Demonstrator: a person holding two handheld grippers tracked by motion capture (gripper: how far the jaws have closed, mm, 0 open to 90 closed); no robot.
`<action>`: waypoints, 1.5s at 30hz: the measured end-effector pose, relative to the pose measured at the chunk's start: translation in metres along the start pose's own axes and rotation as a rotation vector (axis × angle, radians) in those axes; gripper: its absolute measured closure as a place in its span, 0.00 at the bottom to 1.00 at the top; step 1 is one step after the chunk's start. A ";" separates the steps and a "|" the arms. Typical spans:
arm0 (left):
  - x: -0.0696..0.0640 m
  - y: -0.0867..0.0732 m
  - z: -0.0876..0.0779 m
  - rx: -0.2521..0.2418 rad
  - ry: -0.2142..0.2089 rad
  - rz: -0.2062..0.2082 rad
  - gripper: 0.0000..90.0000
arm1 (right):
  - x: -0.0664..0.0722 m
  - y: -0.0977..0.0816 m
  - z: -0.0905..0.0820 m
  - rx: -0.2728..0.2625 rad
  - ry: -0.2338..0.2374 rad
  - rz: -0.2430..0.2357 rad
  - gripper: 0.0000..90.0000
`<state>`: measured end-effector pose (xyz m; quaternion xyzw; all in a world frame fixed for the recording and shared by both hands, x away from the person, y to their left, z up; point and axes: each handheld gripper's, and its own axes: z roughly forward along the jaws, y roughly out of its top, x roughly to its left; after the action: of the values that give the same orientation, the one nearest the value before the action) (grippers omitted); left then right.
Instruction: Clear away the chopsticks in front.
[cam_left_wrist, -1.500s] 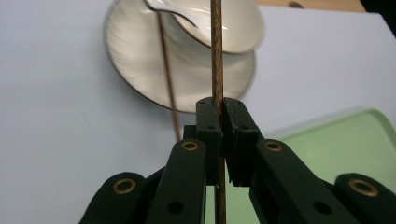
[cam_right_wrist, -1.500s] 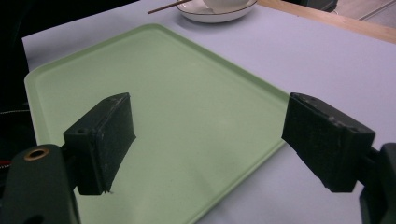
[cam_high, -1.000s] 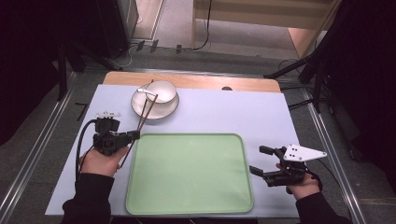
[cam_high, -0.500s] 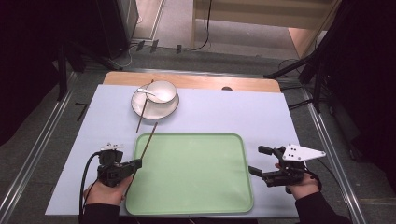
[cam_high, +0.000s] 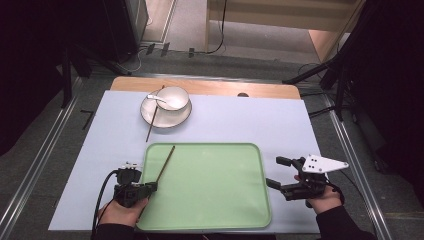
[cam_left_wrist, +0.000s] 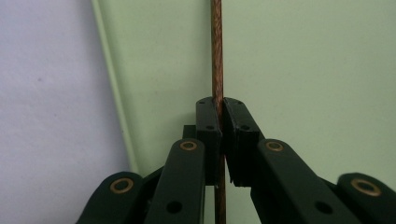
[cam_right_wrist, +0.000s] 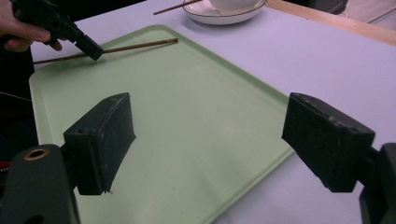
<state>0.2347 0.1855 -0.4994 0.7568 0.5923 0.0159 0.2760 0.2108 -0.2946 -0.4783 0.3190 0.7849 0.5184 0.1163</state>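
1. The chopstick (cam_high: 161, 169) lies slanted over the near-left corner of the green tray (cam_high: 210, 220), its far tip over the tray floor and its near end running back past the tray's left rim. The left hand-held gripper (cam_high: 150, 187) is clamped shut on it close to that near end; in the left gripper view the wood (cam_left_wrist: 216, 51) sits pinched between the two black pads.

2. Because the grip is so far toward one end, I'd expect the long free part to swing or droop if the hand tilts, and the thin round stick could twist in the pads.

3. From where I stand I cannot say whether the far tip touches the tray or hovers just above it. If it is touching, pushing the hand forward could lever the stick out of the pads.

4. On letting go, a round stick across the raised rim may roll or tip off onto the lilac tabletop (cam_high: 260, 125) rather than settle inside.

5. The right hand-held gripper (cam_high: 277, 172) waits at the tray's right edge with its jaws wide apart, holding nothing. It is well apart from the stick, so it could not steady a slip.

6. A second chopstick (cam_high: 153, 118) leans on the plate (cam_high: 150, 116) under the bowl (cam_high: 173, 98) and spoon (cam_high: 155, 98) at the far side; a careless reach there could knock the crockery.
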 end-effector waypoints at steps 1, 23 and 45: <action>0.000 0.000 0.001 0.011 0.005 0.002 0.95 | 0.000 0.000 0.000 -0.001 0.001 -0.001 0.19; -0.003 0.018 0.000 -0.029 -0.078 0.182 0.52 | 0.001 -0.001 -0.002 -0.003 0.000 0.001 0.19; 0.017 0.097 -0.009 -0.110 -0.098 0.286 0.35 | 0.003 -0.005 -0.008 -0.006 -0.018 0.013 0.19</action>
<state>0.3224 0.1901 -0.4541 0.8170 0.4628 0.0505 0.3403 0.2024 -0.3001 -0.4791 0.3284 0.7803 0.5184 0.1209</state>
